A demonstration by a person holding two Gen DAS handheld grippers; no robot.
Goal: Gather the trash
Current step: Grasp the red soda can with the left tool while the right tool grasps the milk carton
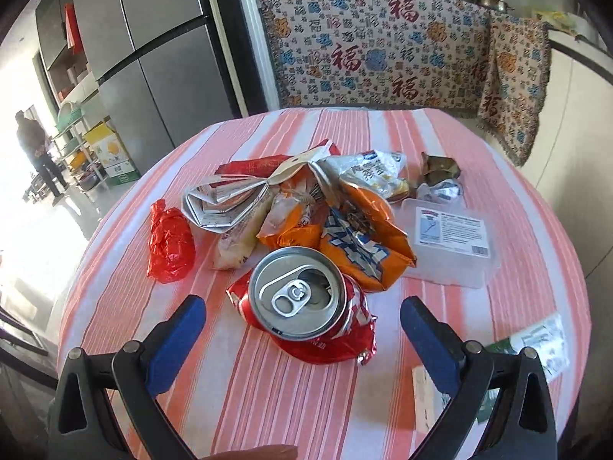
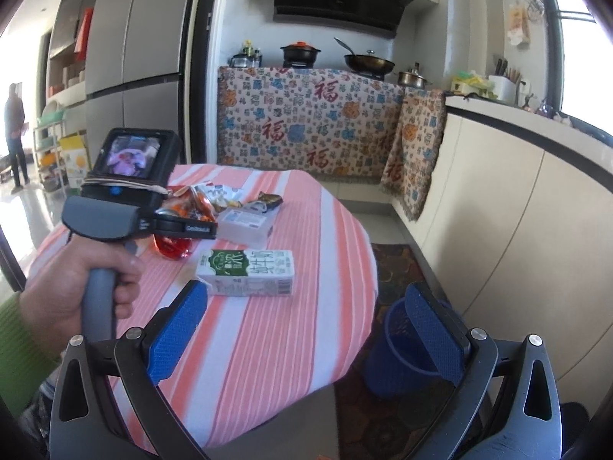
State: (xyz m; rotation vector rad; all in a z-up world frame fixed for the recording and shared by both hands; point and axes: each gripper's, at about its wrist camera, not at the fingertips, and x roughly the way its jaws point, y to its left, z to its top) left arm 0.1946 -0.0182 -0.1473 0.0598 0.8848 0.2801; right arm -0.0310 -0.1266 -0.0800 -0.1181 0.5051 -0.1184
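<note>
My left gripper [image 1: 302,316] gapes wide around the crushed red can [image 1: 302,299] on the striped table [image 1: 268,391], so I'd center, squeeze its sides, then carry to the blue bin [image 2: 398,349] beside my empty, spread right gripper [image 2: 306,318].

Both grippers [image 1: 302,306] [image 2: 306,306]: black linkage arms with silver rivets, blue textured pads [image 2: 178,329]; left unit [image 2: 126,207] at mid-left has grey handle, black camera body with screen; green sleeve [image 2: 19,345] lower left.
</note>
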